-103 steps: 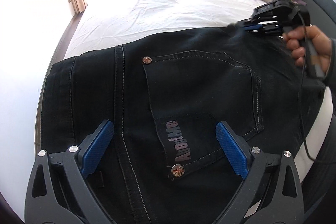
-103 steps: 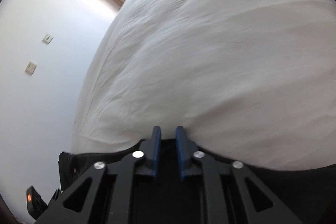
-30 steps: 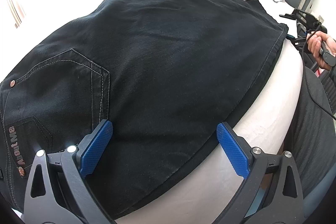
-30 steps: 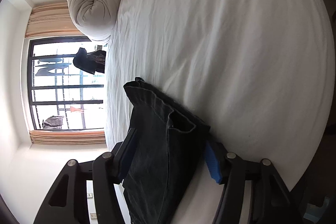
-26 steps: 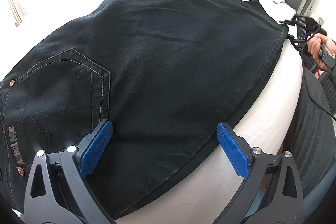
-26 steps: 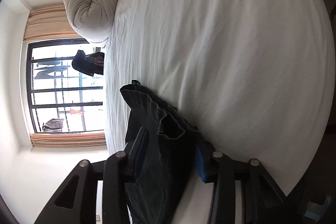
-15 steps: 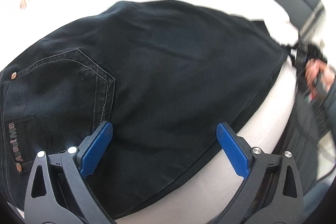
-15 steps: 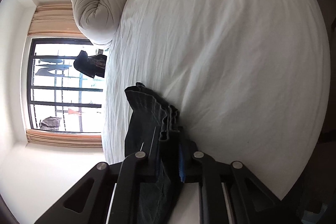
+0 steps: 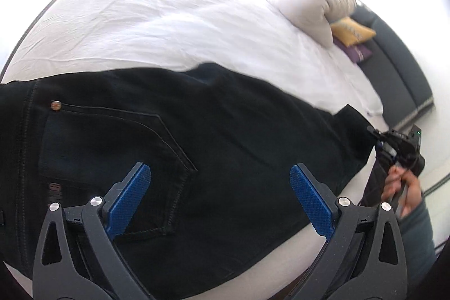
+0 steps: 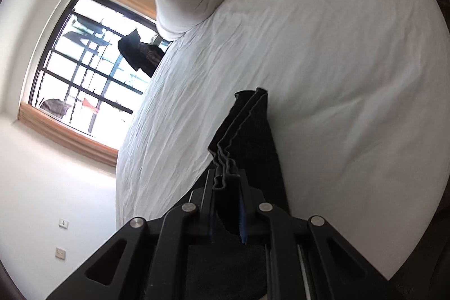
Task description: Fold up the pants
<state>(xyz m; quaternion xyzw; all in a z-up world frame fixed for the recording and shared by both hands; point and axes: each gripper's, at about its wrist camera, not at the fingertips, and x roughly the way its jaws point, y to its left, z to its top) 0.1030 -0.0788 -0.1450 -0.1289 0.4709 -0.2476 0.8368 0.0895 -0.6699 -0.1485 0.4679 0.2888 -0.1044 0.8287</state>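
Pants [image 9: 225, 148] lie flat on the bed [image 9: 168, 27], waist and back pocket [image 9: 112, 159] nearest the left gripper [image 9: 219, 198], leg ends at the far corner from it. Right gripper [image 10: 226, 211] is clamped on the bunched hem [image 10: 242, 131], layers pinched between its pads. Left gripper gapes wide, nothing held, poised above the seat. Step in hand looks like the lengthwise fold: hem gripped, ready to carry toward the waist. Next move likely needs the left gripper to pin or grab the waist so the cloth doesn't drag across the bed.
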